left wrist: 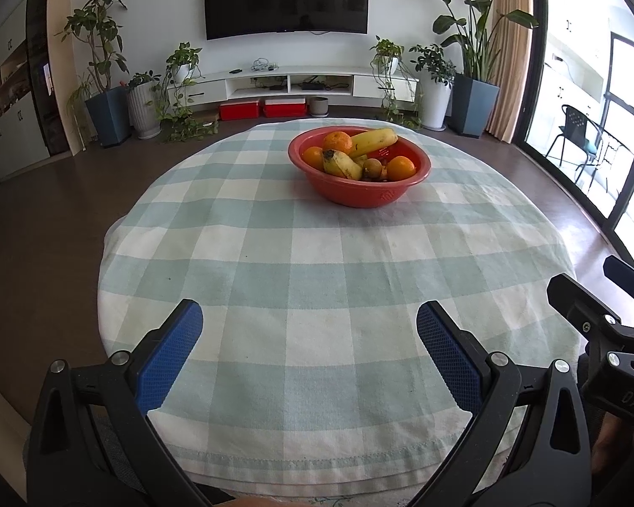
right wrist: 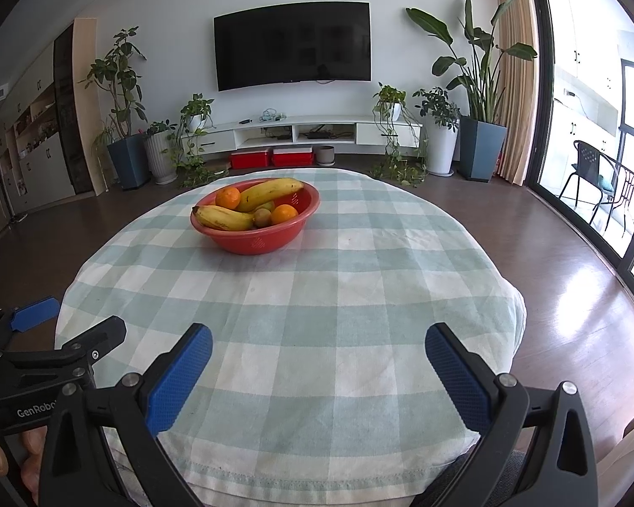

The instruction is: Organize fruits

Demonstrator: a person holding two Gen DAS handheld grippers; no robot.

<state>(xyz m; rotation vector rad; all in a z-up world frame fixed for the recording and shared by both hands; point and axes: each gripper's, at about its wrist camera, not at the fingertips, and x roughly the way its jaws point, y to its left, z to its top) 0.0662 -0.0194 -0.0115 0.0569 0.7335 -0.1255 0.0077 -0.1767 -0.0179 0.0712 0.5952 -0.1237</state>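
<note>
Checked tablecloth (left wrist: 317, 279) under both grippers' wide-open, empty jaws, bowl (left wrist: 359, 194) w/ fruit beyond.

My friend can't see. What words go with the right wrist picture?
A red bowl holding two bananas, oranges and a small brownish fruit sits on a round table with a green-and-white checked cloth. The open right gripper hovers empty over the near edge, the left gripper beside it.

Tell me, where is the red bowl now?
The red bowl stands on the checked tablecloth toward the far side, right of centre in the left wrist view and left of centre in the right wrist view.
</note>
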